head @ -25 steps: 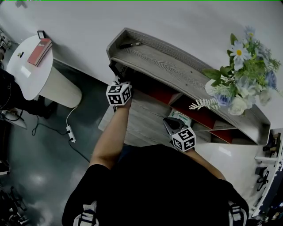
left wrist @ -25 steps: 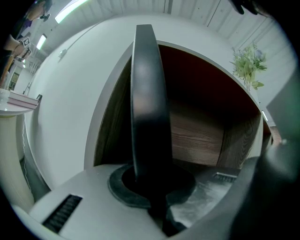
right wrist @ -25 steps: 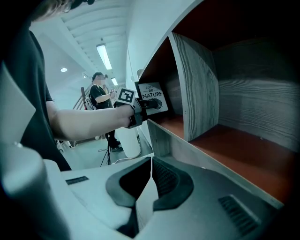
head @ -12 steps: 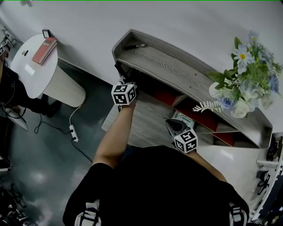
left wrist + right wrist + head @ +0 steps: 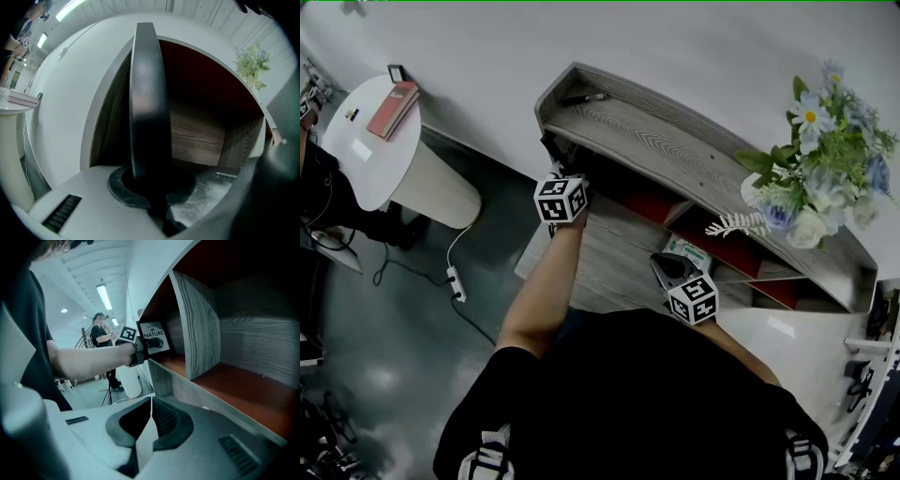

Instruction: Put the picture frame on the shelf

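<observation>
Head view: we are facing the wooden shelf. We are holding the black picture frame upright at the mouth of its left lower compartment, with the left gripper clamping its edge. On the right gripper, jaws are resting together, empty.

The head view looks steeply down over the shelf, which both gripper views face closely from its open front.

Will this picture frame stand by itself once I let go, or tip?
Probably stiff: the picture frame looks straight though the left gripper pinches only its edge. Likely tippy: thin, tall, no stand visible. Leaning it on the shelf wall may help.
</observation>
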Tool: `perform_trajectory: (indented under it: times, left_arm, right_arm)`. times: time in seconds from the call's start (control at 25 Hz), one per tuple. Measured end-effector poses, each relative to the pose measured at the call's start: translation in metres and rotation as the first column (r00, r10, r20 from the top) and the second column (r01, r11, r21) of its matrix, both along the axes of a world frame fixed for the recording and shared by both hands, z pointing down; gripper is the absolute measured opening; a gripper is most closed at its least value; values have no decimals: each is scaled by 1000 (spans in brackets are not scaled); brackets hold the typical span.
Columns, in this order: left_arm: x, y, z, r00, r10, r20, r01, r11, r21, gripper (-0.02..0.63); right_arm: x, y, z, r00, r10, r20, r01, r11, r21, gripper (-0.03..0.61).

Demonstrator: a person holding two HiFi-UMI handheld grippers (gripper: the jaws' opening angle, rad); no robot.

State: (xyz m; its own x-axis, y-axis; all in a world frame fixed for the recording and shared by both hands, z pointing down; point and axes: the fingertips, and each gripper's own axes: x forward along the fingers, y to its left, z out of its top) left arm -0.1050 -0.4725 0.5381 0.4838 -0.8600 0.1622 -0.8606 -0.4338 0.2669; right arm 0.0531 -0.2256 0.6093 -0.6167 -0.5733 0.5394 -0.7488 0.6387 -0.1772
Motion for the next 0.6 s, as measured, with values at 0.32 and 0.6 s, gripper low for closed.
perform_trajectory:
  times: [0.32,0.6]
  left_arm:
    - [5,3,-1,999,36,-4,-36,999,1,31]
    - [8,7,2,998,58,2,-58,998,-15,83]
  right_arm:
    - [-3,1,1,1000,-7,0,7,1000,-1,15]
    - [-2,0,-1,1000,-6,0,6,1000,4,15]
